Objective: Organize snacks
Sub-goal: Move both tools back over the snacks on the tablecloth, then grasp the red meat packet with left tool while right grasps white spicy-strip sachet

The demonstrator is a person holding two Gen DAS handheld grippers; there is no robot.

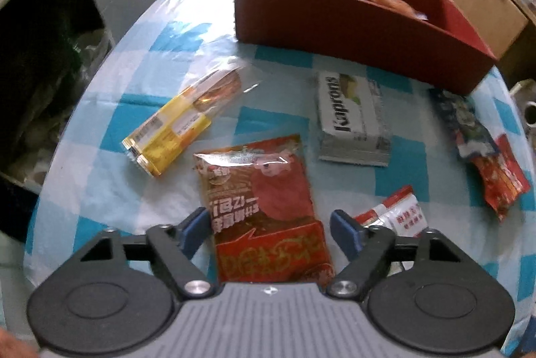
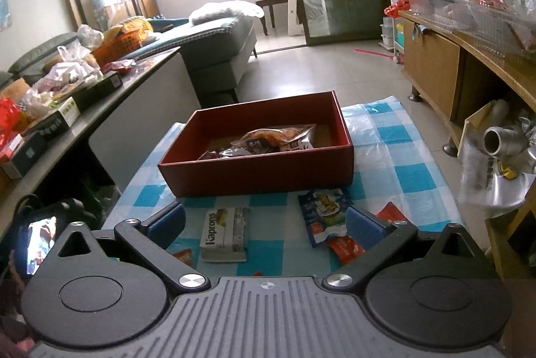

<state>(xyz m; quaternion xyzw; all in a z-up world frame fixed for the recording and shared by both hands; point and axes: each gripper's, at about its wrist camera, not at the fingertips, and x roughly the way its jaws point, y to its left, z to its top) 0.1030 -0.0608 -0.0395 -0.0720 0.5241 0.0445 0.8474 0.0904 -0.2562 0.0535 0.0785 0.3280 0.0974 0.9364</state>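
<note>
A red box stands at the far side of the blue-checked cloth; in the right wrist view the box holds a few snack packets. My left gripper is open, its fingers on either side of a red-brown snack packet lying flat. A yellow-wrapped snack, a white Kaprons packet, a dark blue packet and small red packets lie around. My right gripper is open and empty, above the Kaprons packet and a blue packet.
A grey side table with bags and boxes stands on the left. A wooden cabinet with clutter lines the right. A cardboard box sits behind the red box. A sofa is further back.
</note>
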